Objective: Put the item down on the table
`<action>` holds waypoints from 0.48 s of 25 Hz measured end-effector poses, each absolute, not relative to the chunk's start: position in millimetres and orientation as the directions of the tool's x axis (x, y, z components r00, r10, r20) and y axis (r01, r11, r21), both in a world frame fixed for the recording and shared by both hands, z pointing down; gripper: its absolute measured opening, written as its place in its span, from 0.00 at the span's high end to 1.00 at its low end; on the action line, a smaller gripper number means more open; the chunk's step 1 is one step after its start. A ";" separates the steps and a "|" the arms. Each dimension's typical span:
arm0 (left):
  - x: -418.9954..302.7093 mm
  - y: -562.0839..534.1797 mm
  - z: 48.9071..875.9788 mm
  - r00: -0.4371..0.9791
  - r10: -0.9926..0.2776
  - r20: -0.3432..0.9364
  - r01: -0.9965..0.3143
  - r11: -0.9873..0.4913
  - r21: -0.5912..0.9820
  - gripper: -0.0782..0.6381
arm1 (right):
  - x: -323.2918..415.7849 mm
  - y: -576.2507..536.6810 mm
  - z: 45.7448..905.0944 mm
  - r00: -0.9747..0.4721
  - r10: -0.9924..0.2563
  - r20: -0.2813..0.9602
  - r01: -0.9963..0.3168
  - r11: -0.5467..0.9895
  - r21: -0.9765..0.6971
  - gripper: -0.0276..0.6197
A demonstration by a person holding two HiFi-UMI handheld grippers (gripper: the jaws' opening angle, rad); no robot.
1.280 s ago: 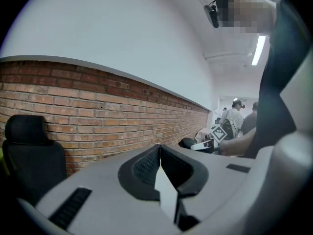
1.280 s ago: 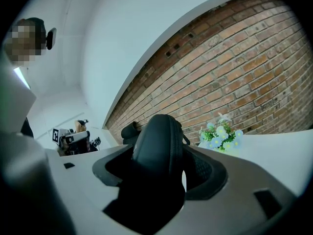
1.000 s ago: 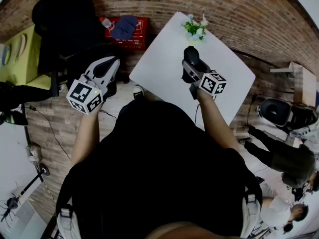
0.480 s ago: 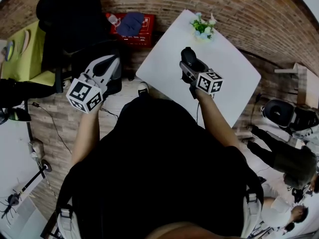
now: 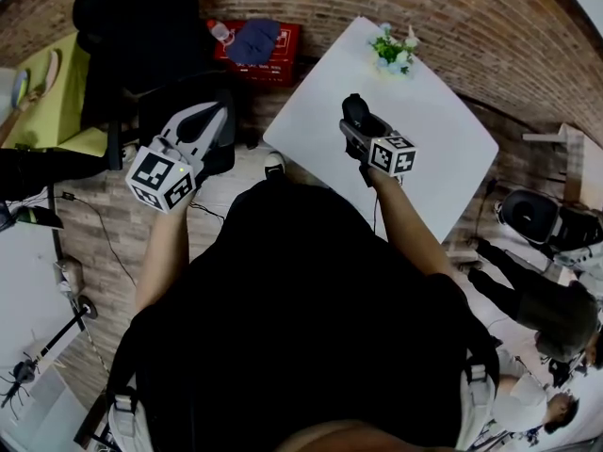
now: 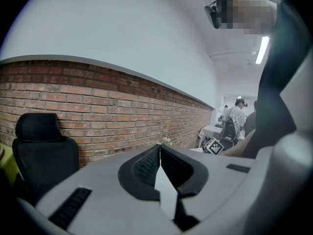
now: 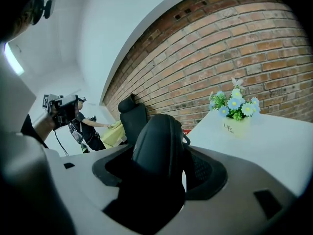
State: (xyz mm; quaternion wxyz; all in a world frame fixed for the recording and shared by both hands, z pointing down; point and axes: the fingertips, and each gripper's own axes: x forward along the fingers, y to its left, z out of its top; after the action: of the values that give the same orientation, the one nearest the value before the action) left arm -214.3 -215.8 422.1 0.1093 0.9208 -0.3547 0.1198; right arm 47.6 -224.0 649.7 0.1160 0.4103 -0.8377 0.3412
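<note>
Head view: we see the right gripper (image 5: 358,126) over the white worktop (image 5: 443,158), pinching a black case (image 5: 353,109). The left gripper (image 5: 213,119) hangs beside the worktop. Left gripper view: we note jaws pressed together, empty. Right gripper view: jaws clamp the case; flowers (image 7: 236,106) stand beyond.

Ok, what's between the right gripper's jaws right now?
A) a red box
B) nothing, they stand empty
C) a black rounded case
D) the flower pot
C: in the right gripper view, the right gripper is clamped on a black rounded case over the white table, while the flower pot stands apart at the far end.
</note>
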 end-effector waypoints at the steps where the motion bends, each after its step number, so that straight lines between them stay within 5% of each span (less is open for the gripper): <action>1: -216.3 -216.2 422.6 0.718 -0.629 0.299 -0.681 -0.723 0.116 0.87 | 47.2 -224.3 654.8 -0.634 -0.606 0.480 -0.768 0.424 -0.479 0.46; 12: -232.0 -219.8 425.1 0.702 -0.639 0.316 -0.695 -0.711 0.108 0.87 | 39.8 -226.1 695.3 -0.622 -0.569 0.538 -0.781 0.402 -0.478 0.46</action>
State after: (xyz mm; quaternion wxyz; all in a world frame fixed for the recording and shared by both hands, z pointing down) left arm -232.0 -219.8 425.1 0.1101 0.9158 -0.3642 0.1287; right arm 39.8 -226.1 695.3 0.1461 0.4094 -0.8245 0.3624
